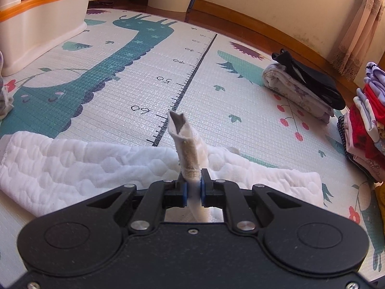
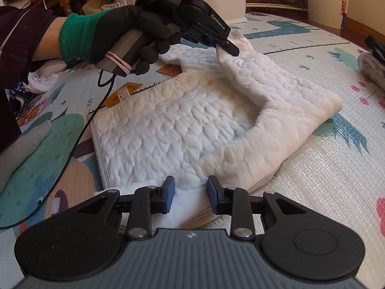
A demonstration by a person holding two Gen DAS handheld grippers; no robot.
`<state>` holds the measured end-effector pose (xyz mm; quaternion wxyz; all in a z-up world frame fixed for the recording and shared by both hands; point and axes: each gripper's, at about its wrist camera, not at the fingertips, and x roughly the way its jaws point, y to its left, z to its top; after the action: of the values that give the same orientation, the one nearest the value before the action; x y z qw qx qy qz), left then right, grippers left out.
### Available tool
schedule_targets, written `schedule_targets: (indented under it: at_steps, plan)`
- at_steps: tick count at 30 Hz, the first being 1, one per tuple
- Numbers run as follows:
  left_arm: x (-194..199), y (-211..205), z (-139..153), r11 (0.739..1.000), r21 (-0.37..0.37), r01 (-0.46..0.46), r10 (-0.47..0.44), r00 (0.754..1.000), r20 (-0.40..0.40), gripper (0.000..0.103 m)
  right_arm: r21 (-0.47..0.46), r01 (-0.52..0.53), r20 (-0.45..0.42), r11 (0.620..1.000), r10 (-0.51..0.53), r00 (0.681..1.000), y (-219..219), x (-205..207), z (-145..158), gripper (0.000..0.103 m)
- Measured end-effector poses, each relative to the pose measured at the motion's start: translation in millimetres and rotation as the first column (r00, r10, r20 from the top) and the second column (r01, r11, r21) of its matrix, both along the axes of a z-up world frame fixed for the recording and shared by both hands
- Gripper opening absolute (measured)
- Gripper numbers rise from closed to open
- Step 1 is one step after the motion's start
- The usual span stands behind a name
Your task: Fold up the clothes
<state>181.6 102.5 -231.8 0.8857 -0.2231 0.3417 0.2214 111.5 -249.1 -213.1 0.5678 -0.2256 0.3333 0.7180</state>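
A white quilted garment (image 2: pixel 180 120) lies spread on the play mat (image 2: pixel 324 180), with one sleeve folded over its body. My left gripper (image 1: pixel 193 187) is shut on a sleeve cuff (image 1: pixel 185 139), which stands up between its blue pads. In the right wrist view that left gripper (image 2: pixel 228 48), held by a black-gloved hand (image 2: pixel 125 31), pinches the garment's far edge and lifts it slightly. My right gripper (image 2: pixel 190 192) is open just over the garment's near edge. White fabric shows in the gap, and the pads do not press on it.
A folded stack with a black item on top (image 1: pixel 300 89) and a colourful folded pile (image 1: pixel 365 125) sit at the mat's right. A white tub with an orange rim (image 1: pixel 43 19) stands far left. Orange tags (image 2: pixel 122 94) and a black cable (image 2: pixel 79 132) lie left of the garment.
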Motion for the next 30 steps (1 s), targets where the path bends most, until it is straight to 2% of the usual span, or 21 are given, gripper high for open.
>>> schedule_targets:
  at_steps: [5, 7, 10, 14, 16, 22, 24, 27, 30]
  plan:
    - [0.3, 0.0, -0.3, 1.000, -0.005, -0.004, 0.004, 1.000, 0.008, 0.009, -0.007, -0.044, 0.015, 0.999, 0.044, 0.999, -1.6, -1.7, 12.0, 0.032]
    - [0.3, -0.4, -0.5, 1.000, -0.003, -0.003, 0.003, 1.000, 0.008, 0.009, 0.030, -0.017, 0.005, 0.999, 0.017, 1.000, -4.7, 8.9, 20.2, 0.031]
    - [-1.0, 0.3, -2.2, 1.000, -0.009, -0.005, 0.005, 1.000, 0.007, 0.009, 0.065, 0.044, 0.043, 0.997, -0.047, 0.998, -0.3, 28.3, 23.0, 0.031]
    - [-2.6, -0.2, -5.5, 1.000, -0.017, -0.004, 0.004, 1.000, 0.001, 0.009, 0.091, 0.071, 0.058, 0.993, -0.077, 0.995, 16.1, 43.7, 9.3, 0.032]
    - [-3.3, -0.2, -7.1, 1.000, -0.021, -0.005, 0.005, 1.000, -0.003, 0.009, 0.065, 0.064, 0.064, 0.996, -0.068, 0.996, 27.7, 41.8, -3.6, 0.032]
    - [-6.6, -0.2, -10.4, 0.999, -0.038, -0.017, 0.017, 1.000, -0.002, 0.009, 0.042, 0.102, 0.044, 0.994, -0.104, 0.994, 36.1, 42.2, -2.1, 0.033]
    - [-7.0, -0.7, -8.7, 0.999, -0.038, -0.014, 0.015, 1.000, 0.003, 0.009, 0.054, 0.087, 0.053, 0.995, -0.090, 0.995, 30.2, 41.2, 5.5, 0.033]
    - [-8.2, -0.2, -7.1, 0.999, -0.039, -0.009, 0.010, 1.000, 0.009, 0.009, 0.111, 0.064, 0.013, 0.992, -0.066, 0.998, 1.0, 40.4, 17.4, 0.033]
    - [-9.7, 1.1, -7.1, 0.999, -0.044, -0.009, 0.009, 1.000, 0.016, 0.009, 0.072, -0.025, 0.043, 0.997, 0.022, 0.999, -27.8, 24.3, 16.5, 0.033]
